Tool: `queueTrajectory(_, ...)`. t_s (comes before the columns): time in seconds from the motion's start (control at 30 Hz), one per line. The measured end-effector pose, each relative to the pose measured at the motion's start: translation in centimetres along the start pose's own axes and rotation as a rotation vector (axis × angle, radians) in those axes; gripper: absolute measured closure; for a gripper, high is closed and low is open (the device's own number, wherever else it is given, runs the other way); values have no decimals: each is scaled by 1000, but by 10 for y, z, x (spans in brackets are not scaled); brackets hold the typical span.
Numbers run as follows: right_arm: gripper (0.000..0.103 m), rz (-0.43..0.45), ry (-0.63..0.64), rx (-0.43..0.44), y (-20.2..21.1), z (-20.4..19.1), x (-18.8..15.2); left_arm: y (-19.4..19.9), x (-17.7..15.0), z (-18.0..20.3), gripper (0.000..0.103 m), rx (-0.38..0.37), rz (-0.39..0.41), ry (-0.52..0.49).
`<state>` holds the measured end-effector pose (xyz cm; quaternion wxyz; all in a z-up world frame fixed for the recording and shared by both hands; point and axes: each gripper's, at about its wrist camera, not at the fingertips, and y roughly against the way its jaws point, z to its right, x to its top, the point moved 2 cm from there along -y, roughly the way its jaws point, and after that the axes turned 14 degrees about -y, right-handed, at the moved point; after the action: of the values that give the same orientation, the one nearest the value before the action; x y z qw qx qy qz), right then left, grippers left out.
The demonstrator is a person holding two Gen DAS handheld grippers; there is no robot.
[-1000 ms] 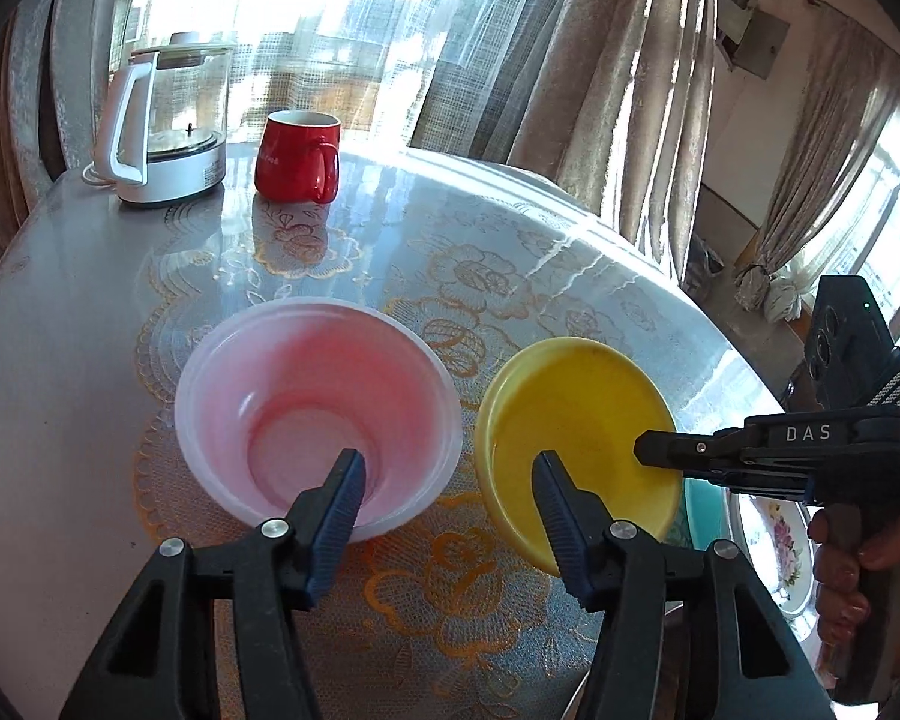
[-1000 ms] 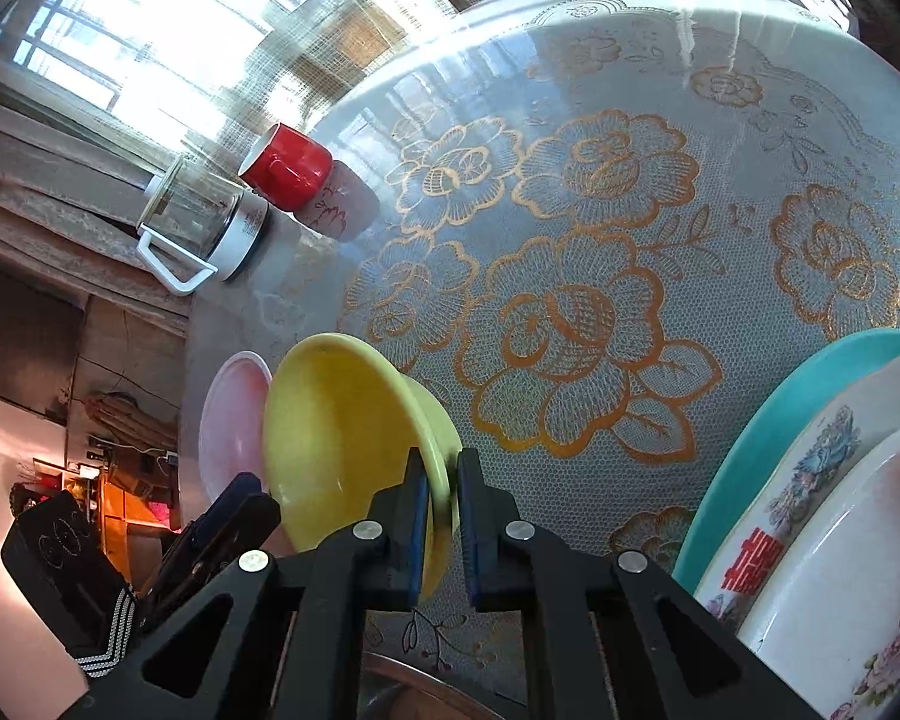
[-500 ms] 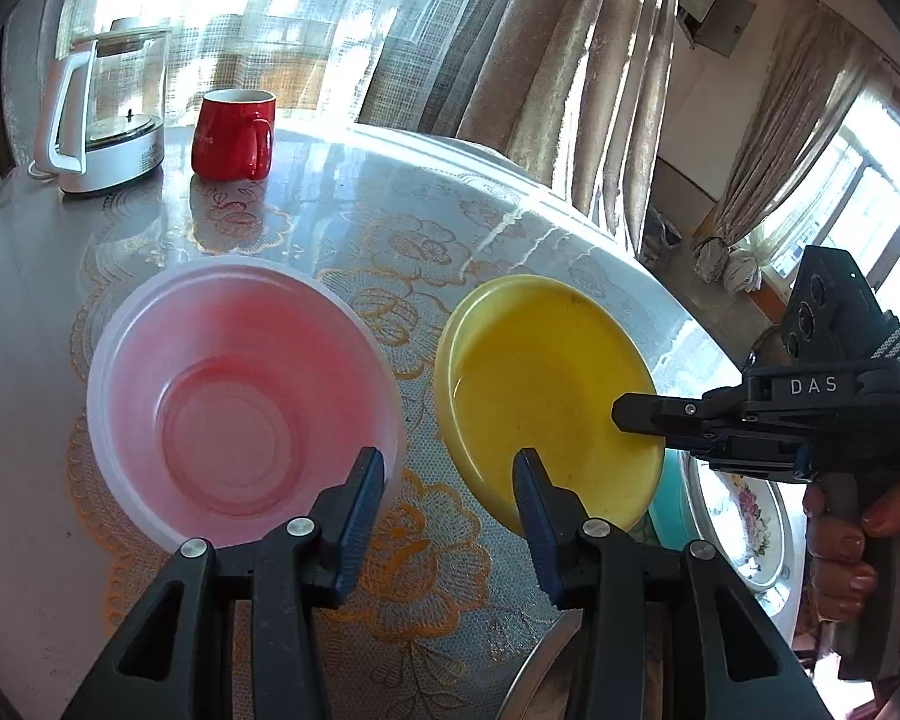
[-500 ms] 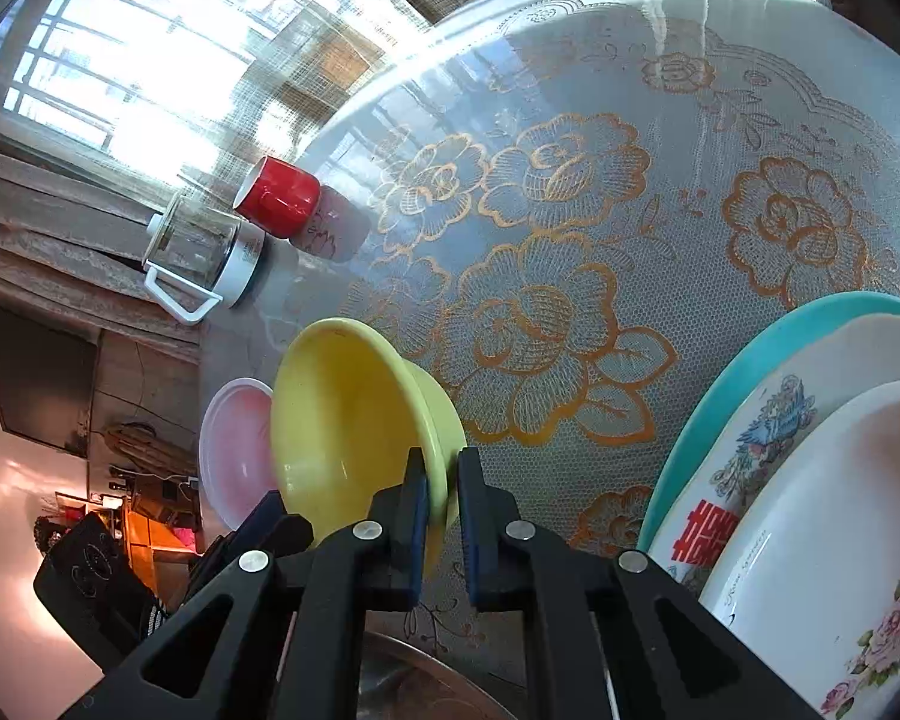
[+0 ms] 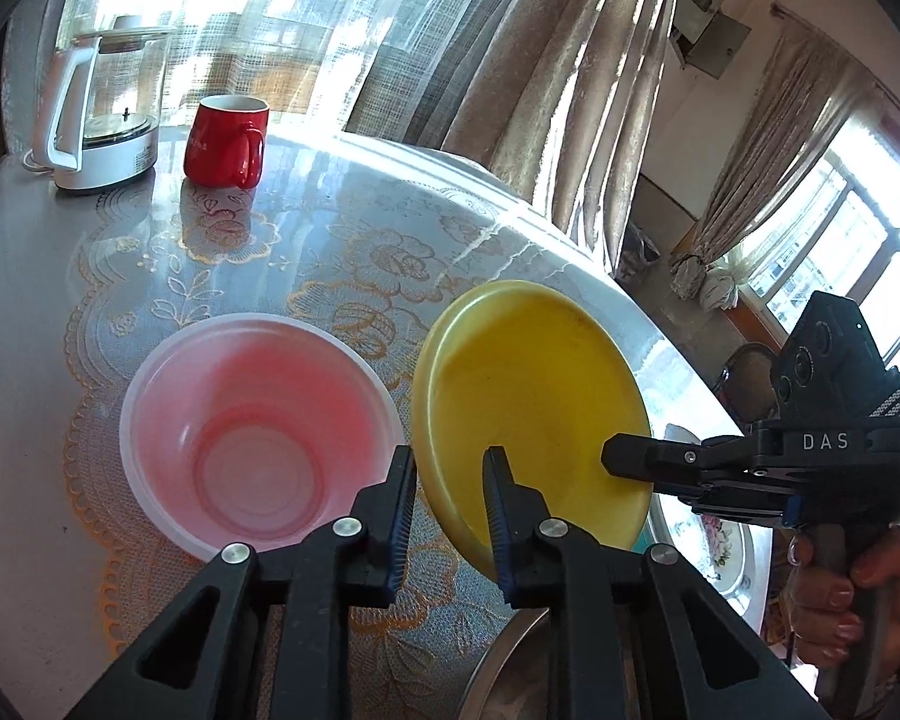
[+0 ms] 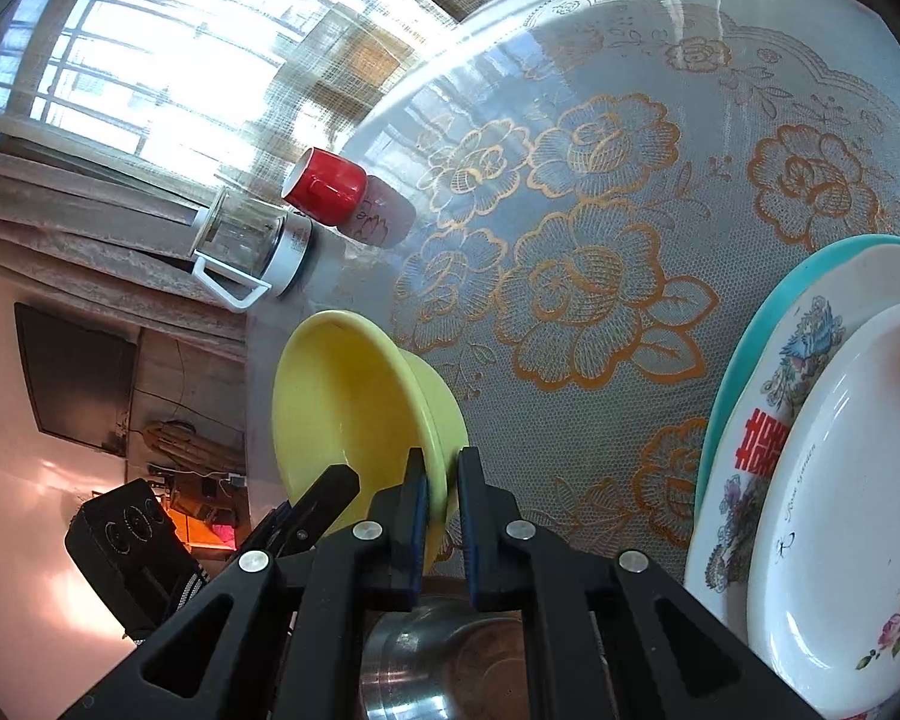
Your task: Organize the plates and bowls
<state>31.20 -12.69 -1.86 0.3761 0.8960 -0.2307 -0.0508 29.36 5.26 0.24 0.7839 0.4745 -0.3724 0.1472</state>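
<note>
The right gripper (image 6: 442, 492) pinched the yellow bowl (image 5: 528, 408) mid-frame; the left gripper (image 5: 448, 483), just closing, straddled its rim. The pink bowl (image 5: 258, 426) left of it waited unstacked.

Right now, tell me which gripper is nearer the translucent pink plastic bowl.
Left. The left gripper hangs just beside the pink bowl, its fingers straddling the yellow bowl's near rim. The right gripper clamps that bowl's far edge, farther away.

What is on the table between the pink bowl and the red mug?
Nothing. In the left wrist view, only flowered tablecloth shows between the pink bowl and the red mug.
</note>
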Motion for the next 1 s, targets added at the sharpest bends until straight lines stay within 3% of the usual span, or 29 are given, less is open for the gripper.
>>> queueTrajectory(0.4, 93, 63, -19, 39, 35, 4, -22, 17, 4, 27, 84, -3, 29, -55)
queueTrajectory(0.83, 94, 174, 124, -74, 70, 1, -66, 33, -18, 60, 87, 73, 21, -122)
queueTrajectory(1.0, 94, 180, 115, -78, 74, 9, -77, 38, -24, 68, 87, 87, 16, -164)
